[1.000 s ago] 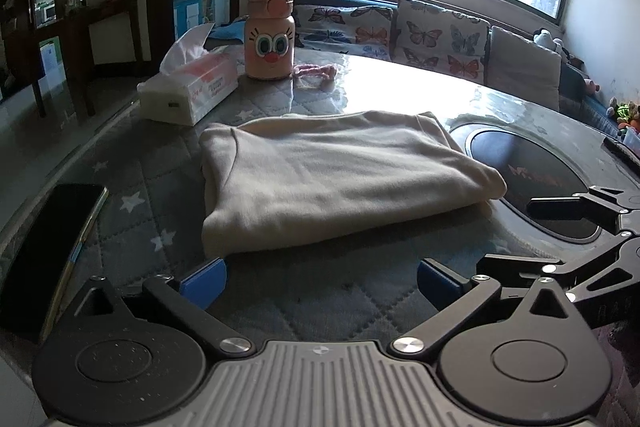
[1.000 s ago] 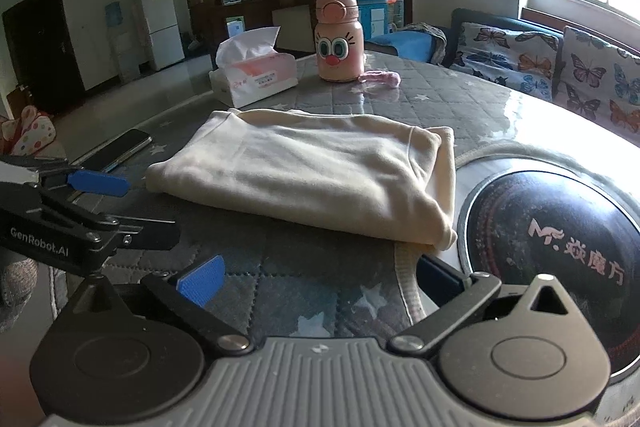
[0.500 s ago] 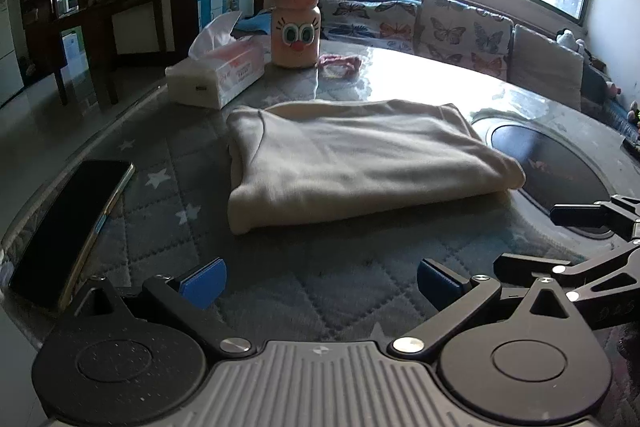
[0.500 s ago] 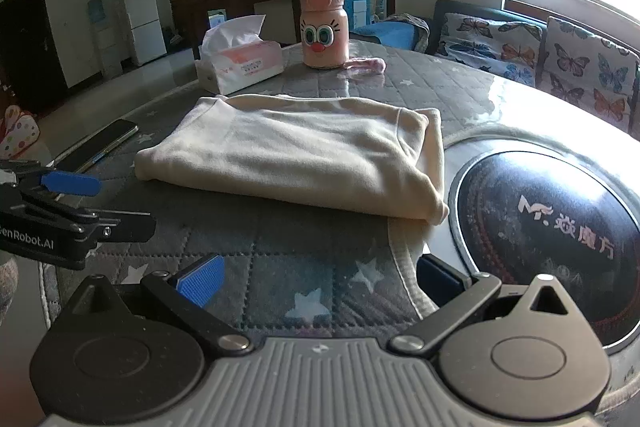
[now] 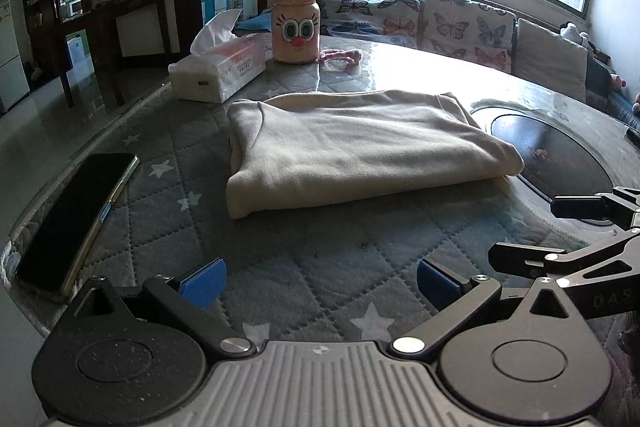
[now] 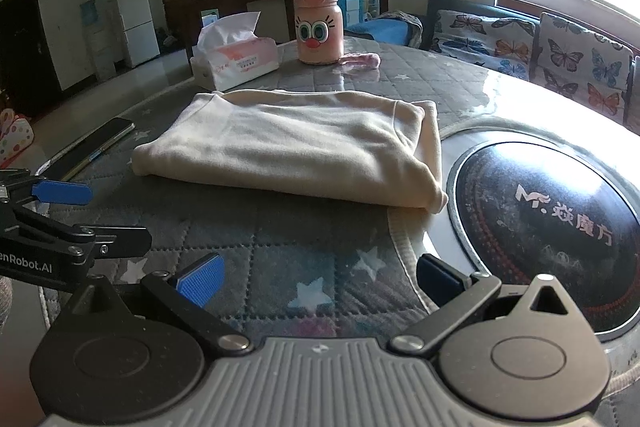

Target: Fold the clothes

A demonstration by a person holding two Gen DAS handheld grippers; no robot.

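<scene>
A cream garment (image 5: 352, 147) lies folded into a flat rectangle on the quilted grey star-pattern table cover (image 5: 320, 267); it also shows in the right wrist view (image 6: 296, 147). My left gripper (image 5: 320, 281) is open and empty, held over the cover short of the garment's near edge. My right gripper (image 6: 318, 277) is open and empty, also short of the garment. The right gripper's fingers (image 5: 580, 207) show at the right edge of the left wrist view. The left gripper's fingers (image 6: 60, 193) show at the left edge of the right wrist view.
A black phone (image 5: 76, 215) lies at the table's left edge. A tissue box (image 5: 220, 71), a pink cartoon-face bottle (image 5: 296, 19) and a pink strap (image 5: 340, 55) stand behind the garment. A round black cooktop (image 6: 548, 227) is set in the table on the right. A butterfly-pattern sofa (image 5: 460, 23) runs under the window.
Both grippers have drawn back from the garment and risen a little, so it looks farther away. The garment has not moved. Both grippers stay open.
</scene>
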